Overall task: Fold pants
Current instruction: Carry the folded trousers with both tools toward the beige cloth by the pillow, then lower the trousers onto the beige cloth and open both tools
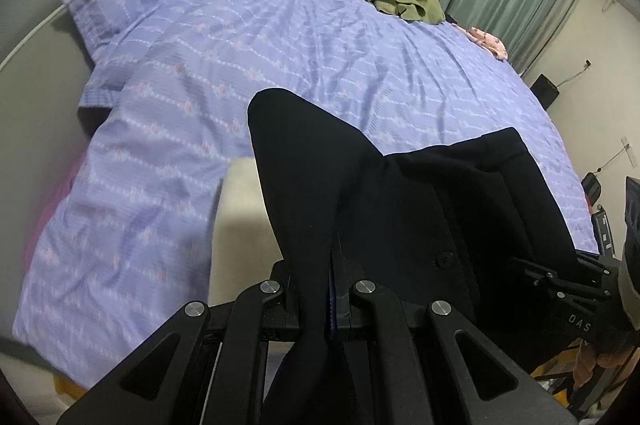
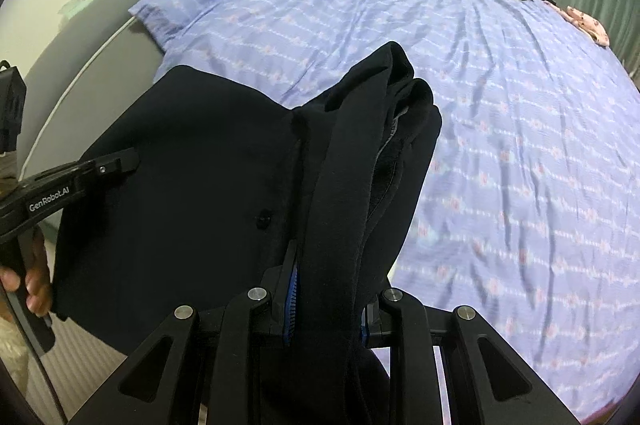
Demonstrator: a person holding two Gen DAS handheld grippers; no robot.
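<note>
The black fabric pants (image 1: 320, 185) hang above the near edge of the bed with the lilac patterned cover (image 1: 280, 45). The left claw (image 1: 335, 289) is clamped on one thin edge. At 3 o'clock, the right claw (image 2: 328, 309) is clamped on a bunched thick fold.

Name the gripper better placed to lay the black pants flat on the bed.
Left gripper: it pinches a single flat layer of the black pants. The right gripper clamps a bunched waistband.
</note>
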